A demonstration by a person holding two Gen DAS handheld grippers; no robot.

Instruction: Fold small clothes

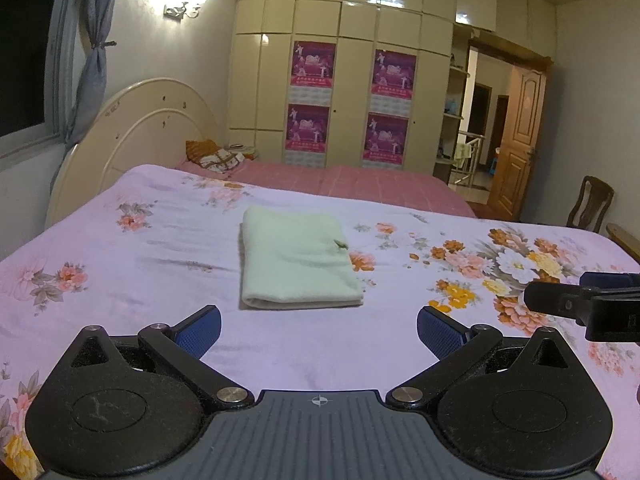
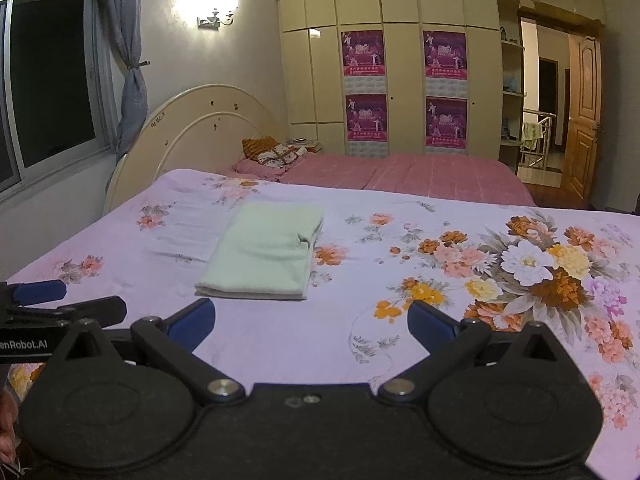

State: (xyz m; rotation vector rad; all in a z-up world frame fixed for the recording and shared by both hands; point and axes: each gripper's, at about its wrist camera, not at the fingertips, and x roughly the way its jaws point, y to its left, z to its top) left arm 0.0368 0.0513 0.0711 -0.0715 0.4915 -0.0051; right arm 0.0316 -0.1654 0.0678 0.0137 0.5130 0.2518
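Note:
A pale green cloth [image 1: 298, 258] lies folded into a neat rectangle on the lilac floral bedspread [image 1: 160, 248]; it also shows in the right wrist view [image 2: 262, 252]. My left gripper [image 1: 318, 332] is open and empty, just short of the cloth's near edge. My right gripper [image 2: 310, 322] is open and empty, near and a little right of the cloth. The right gripper's side shows at the right edge of the left wrist view [image 1: 576, 304]. The left gripper's side shows at the left edge of the right wrist view [image 2: 60, 300].
A cream headboard [image 1: 132, 136] stands at the left. A pink blanket [image 1: 348, 184] and patterned pillows [image 1: 216, 156] lie beyond the bedspread. A cream wardrobe with purple posters [image 1: 348, 100] fills the back wall. A wooden chair [image 1: 592, 204] and open door [image 1: 520, 140] are at right.

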